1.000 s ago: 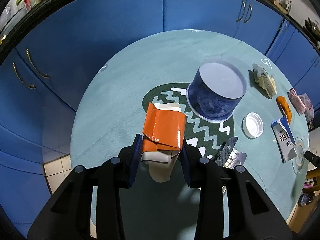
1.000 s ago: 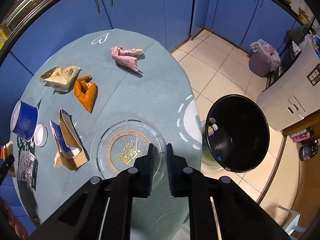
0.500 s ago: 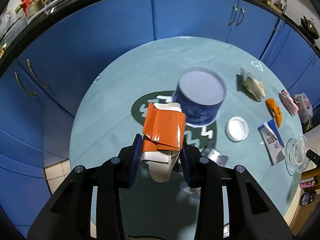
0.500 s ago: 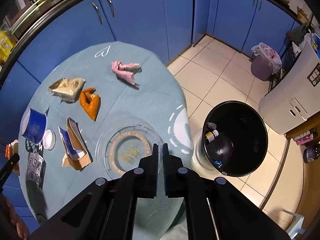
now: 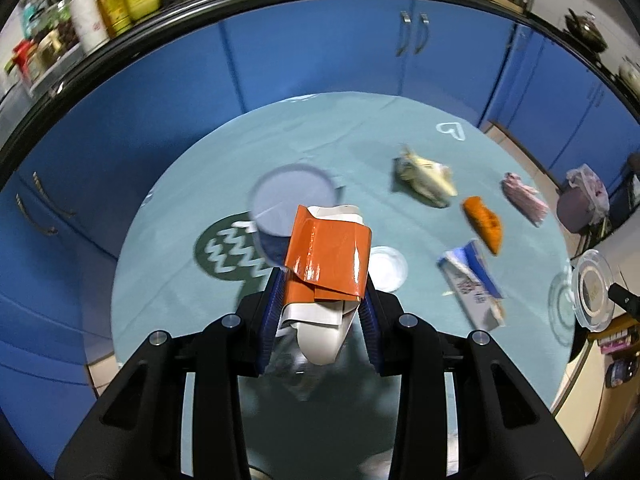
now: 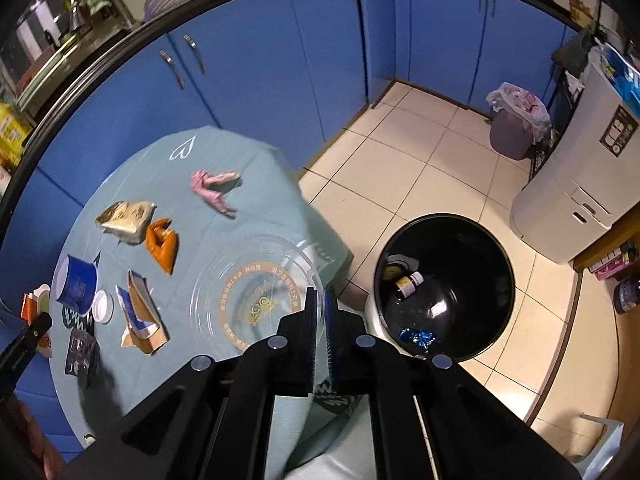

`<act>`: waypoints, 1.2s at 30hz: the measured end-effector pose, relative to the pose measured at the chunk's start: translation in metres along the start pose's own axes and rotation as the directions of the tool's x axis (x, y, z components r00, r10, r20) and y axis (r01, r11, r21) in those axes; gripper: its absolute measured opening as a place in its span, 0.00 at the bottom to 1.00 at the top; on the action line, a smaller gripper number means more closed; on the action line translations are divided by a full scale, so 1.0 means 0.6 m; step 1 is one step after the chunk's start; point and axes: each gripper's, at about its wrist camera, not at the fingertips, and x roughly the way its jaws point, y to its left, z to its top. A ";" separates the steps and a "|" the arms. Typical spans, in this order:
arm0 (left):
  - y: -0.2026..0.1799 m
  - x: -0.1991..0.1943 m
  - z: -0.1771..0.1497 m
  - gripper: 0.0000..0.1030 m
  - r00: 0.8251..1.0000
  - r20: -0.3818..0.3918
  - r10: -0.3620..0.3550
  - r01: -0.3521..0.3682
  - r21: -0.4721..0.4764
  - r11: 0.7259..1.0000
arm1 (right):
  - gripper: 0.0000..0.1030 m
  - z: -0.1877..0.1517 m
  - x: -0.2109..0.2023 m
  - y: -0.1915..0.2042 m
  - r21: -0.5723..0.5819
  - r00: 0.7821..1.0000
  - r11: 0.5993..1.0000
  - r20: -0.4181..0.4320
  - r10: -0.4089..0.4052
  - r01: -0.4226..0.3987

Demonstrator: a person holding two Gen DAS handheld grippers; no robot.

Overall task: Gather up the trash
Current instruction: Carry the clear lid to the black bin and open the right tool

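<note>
The left gripper is clamped across an orange-and-white carton at centre frame, above the table. The carton looks light and already creased; it will crush further, so the grip belongs on the folded lower body, not the loose flap.

The right gripper pinches the rim of a clear plastic lid, mid-frame, lifted off the table. The lid appears thin, stiff and slippery; an edge hold may let it swing.

The black bin stands on the floor at right, open, with trash inside.
</note>
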 end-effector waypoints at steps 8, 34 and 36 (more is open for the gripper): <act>-0.096 -0.011 0.014 0.36 0.999 0.010 -0.039 0.038 0.086 0.996 | 0.04 0.011 -0.015 -0.068 0.055 1.000 0.998 0.027 0.000 -0.002; -0.383 -0.038 0.048 0.36 0.986 0.025 -0.167 0.148 0.344 0.927 | 0.05 0.043 -0.037 -0.256 0.200 0.997 0.979 0.053 -0.059 0.048; -0.403 -0.042 0.051 0.36 0.983 0.030 -0.179 0.156 0.361 0.919 | 0.05 0.046 -0.038 -0.259 0.190 0.996 0.980 0.060 -0.065 0.052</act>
